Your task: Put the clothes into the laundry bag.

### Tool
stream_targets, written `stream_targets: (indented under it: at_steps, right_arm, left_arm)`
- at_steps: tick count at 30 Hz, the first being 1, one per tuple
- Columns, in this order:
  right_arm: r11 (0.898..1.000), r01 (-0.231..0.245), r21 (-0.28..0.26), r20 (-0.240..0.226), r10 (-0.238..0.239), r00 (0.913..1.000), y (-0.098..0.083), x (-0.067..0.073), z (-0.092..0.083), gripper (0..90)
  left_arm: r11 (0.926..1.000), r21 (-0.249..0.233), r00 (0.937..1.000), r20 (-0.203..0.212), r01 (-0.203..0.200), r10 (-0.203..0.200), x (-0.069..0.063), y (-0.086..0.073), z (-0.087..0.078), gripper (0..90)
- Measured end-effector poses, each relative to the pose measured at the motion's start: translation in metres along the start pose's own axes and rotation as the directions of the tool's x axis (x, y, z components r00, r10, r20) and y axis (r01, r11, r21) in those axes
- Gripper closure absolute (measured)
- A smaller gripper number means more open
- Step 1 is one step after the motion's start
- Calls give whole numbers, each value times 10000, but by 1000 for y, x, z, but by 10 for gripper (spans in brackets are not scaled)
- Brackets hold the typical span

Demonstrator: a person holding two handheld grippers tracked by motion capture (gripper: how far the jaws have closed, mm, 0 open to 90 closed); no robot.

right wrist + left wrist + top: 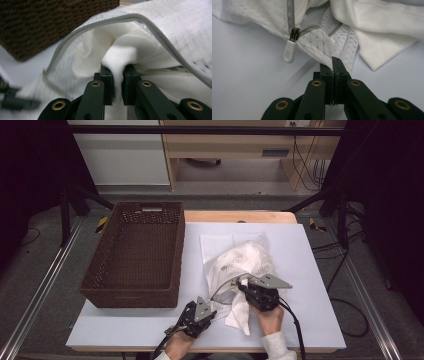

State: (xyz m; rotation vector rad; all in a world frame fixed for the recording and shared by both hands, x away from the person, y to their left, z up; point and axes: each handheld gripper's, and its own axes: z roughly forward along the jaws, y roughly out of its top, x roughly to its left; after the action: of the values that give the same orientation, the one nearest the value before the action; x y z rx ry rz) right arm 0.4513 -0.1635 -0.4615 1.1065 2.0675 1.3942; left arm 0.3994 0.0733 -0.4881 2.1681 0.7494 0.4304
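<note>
Centrally on the tabletop (310,270), the left tool (333,65) pinches the mesh bag (322,47) edge near its zipper. The right tool (117,71) pinches white cloth (120,57) inside the bag, beside a basket (135,255).

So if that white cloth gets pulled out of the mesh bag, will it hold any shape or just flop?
Probably flop: the white cloth bunches into soft folds where the right gripper pinches it. It looks light, draping loosely out of the mesh bag. The bag may drag along unless the left gripper holds its edge.
</note>
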Motion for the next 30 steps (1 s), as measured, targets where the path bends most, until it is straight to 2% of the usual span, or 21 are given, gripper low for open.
stream_targets:
  at_steps: [2, 4, 6, 7, 8, 9, 11, 13, 15, 18, 20, 22, 24, 26, 30]
  right_arm:
    - [9998, -154, 83, 179, 153, 9997, 5, -1, 16, 825]
    - [9984, -192, 529, 730, 153, 9972, 8, -5, 33, 827]
    - [9983, -128, 574, 1082, 65, 9941, 7, -10, 38, 828]
    - [9983, -40, 585, 1466, -46, 9892, 6, -13, 39, 828]
    - [9978, 88, 657, 2077, -223, 9779, 4, -18, 41, 829]
    - [9979, 15, 642, 2308, -163, 9729, 3, -22, 42, 828]
    - [9983, -302, 496, 2548, 166, 9668, 1, -29, 42, 825]
    - [9986, -265, 453, 2530, 142, 9674, 1, -27, 41, 810]
    - [9986, -106, 512, 2294, -14, 9733, 3, -23, 34, 739]
    - [9987, -58, 505, 1687, -28, 9857, 3, -17, 7, 518]
    - [9991, 220, 371, 1400, -270, 9898, 0, -14, -16, 460]
    - [9997, 169, 154, 1308, -188, 9912, -4, -13, -37, 426]
    - [10000, 50, 2, 1441, -50, 9895, -13, -15, -57, 406]
    - [9999, 71, 101, 2045, -90, 9788, -23, -21, -68, 384]
    - [9979, -467, 441, 2447, 345, 9690, -32, -39, -61, 382]
  left_arm:
    - [10000, -5, 10000, 27, 12, -12, 0, 0, 0, 877]
    - [10000, -35, 10000, 48, 18, -18, 0, 0, 0, 878]
    - [10000, -40, 10000, 4, -74, 75, -1, 0, 0, 878]
    - [9999, -21, 9999, 5, -157, 157, -1, 0, 0, 879]
    - [9998, -6, 9998, -2, -192, 192, -2, 0, -1, 879]
    - [9998, -17, 9998, -5, -212, 212, -2, 0, -1, 878]
    - [9999, -25, 9999, 43, -157, 158, -1, 0, 0, 878]
    - [10000, -30, 9999, 139, -17, 17, 0, 0, 0, 877]
    - [10000, -19, 9999, 149, 57, -56, 1, 0, 0, 877]
    - [10000, -16, 9999, 104, 12, -12, 1, 0, 0, 876]
    - [10000, -11, 10000, 95, 11, -11, 1, 0, 0, 876]
    - [10000, -5, 10000, 98, 18, -18, 1, 0, 0, 876]
    - [10000, 0, 10000, 97, 16, -16, 1, 0, 0, 875]
    - [10000, 4, 9999, 106, 23, -23, 1, 0, 0, 875]
    - [10000, 4, 9999, 109, 25, -25, 1, 0, 0, 875]
